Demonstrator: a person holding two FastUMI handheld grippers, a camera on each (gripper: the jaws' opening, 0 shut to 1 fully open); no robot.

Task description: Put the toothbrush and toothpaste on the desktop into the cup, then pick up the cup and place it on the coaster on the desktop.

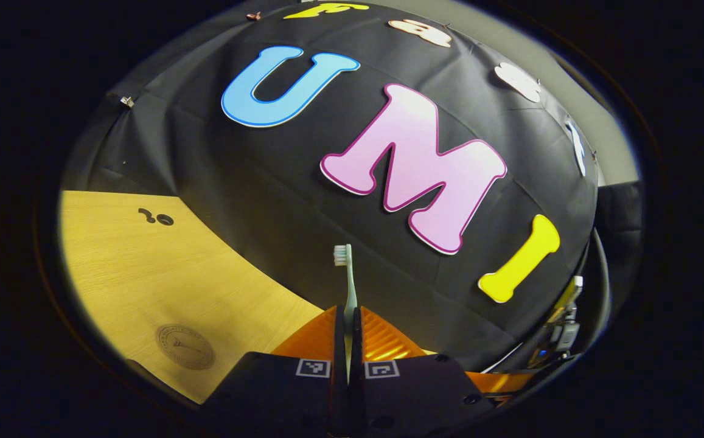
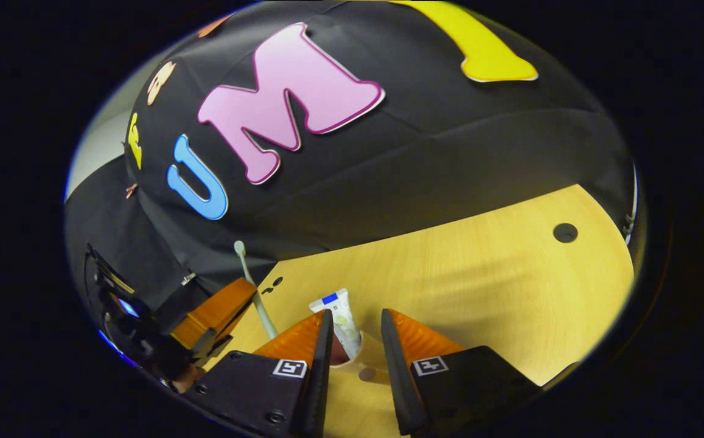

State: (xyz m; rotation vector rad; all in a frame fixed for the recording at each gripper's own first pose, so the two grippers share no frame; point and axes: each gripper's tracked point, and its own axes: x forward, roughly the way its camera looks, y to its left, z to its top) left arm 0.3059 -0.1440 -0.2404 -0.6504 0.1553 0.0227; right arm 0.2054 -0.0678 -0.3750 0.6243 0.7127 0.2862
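The wooden desktop (image 2: 479, 286) spreads under both grippers. Left gripper view alone catches the round coaster (image 1: 185, 347); its gripper (image 1: 348, 340) pinches the toothbrush (image 1: 347, 277) upright. Right gripper (image 2: 355, 340) stands spread above the cup (image 2: 352, 364) holding the toothpaste (image 2: 341, 316).

Desk (image 1: 145, 267): pale wood-grain top, smooth, matt w/ faint sheen; same in right gripper view (image 2: 479, 274). Coaster (image 1: 185, 346) nr desk's near edge: flat round disc, dull brownish, looks like cork or card, can't tell which. Toothbrush (image 1: 347, 286): pale green plastic handle, smooth, white bristle head. Left gripper (image 1: 348, 340): fingers (image 1: 382, 337) orange translucent plastic, ribbed, glossy; black matt body behind w/ printed paper-like square tags. Right gripper (image 2: 355, 347): same orange ribbed fingers (image 2: 412, 334), black matt housing. Toothpaste (image 2: 341, 316): white plastic tube, smooth, slight gloss. Cup (image 2: 352, 365): pale smooth rim, material unclear.
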